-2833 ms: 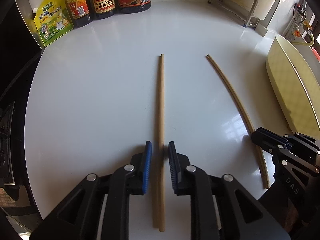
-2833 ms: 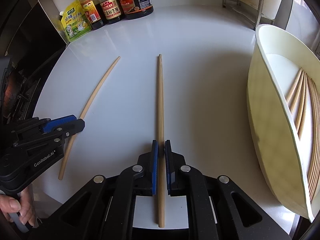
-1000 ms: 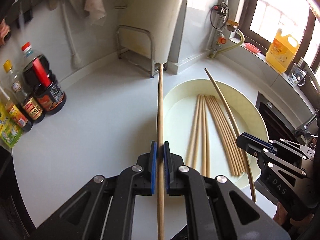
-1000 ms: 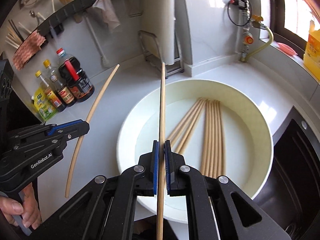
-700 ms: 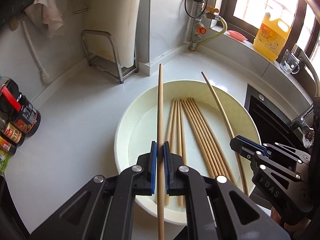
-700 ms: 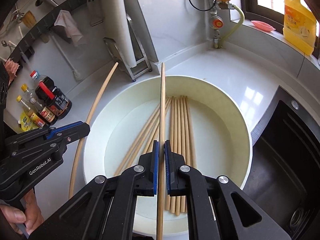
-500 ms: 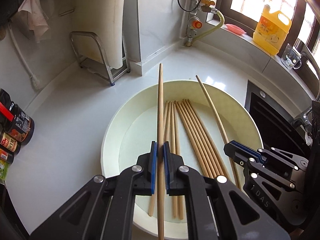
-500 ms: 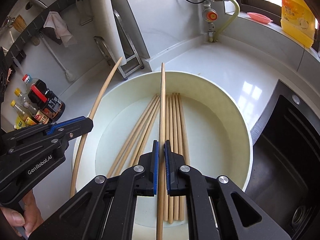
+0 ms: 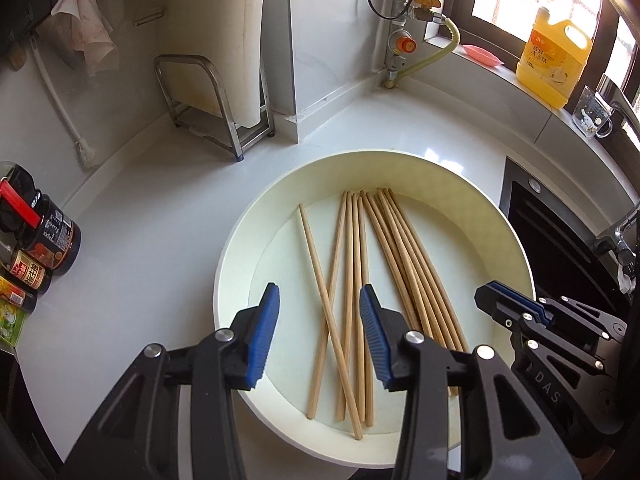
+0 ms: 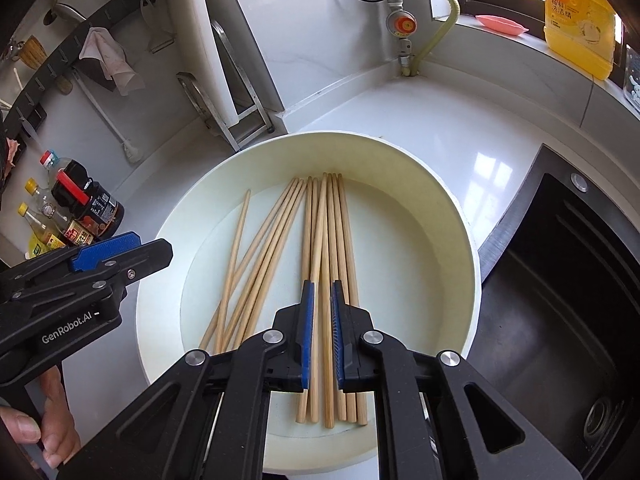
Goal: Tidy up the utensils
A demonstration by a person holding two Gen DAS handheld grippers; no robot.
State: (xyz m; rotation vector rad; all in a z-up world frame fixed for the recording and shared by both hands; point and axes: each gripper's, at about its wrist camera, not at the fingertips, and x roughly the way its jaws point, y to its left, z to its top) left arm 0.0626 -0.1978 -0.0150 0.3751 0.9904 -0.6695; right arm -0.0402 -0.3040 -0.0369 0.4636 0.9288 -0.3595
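Observation:
Several wooden chopsticks (image 9: 384,256) lie in a round cream bowl (image 9: 240,248) on the white counter. One chopstick (image 9: 320,280) lies slantwise across the others. My left gripper (image 9: 318,332) hovers over the bowl's near side. Its jaws are opening and nothing is between the blue pads. My right gripper (image 10: 322,328) hangs over the bundle of chopsticks (image 10: 332,220) in the bowl (image 10: 440,220). Its jaws are just parting and the pads press on nothing. Each gripper shows in the other's view: the right gripper (image 9: 492,300), the left gripper (image 10: 136,252).
Sauce bottles (image 9: 44,232) stand at the counter's left edge. A metal rack (image 9: 224,112) holding a white board is behind the bowl. A black sink (image 10: 560,280) lies right of the bowl. A yellow jug (image 9: 552,64) sits on the window ledge. A person's hand (image 10: 48,440) holds the left gripper.
Both grippers carried a chopstick over the bowl and let go. The left jaws spread wide, the right parted slightly. Both chopsticks now lie in the bowl.

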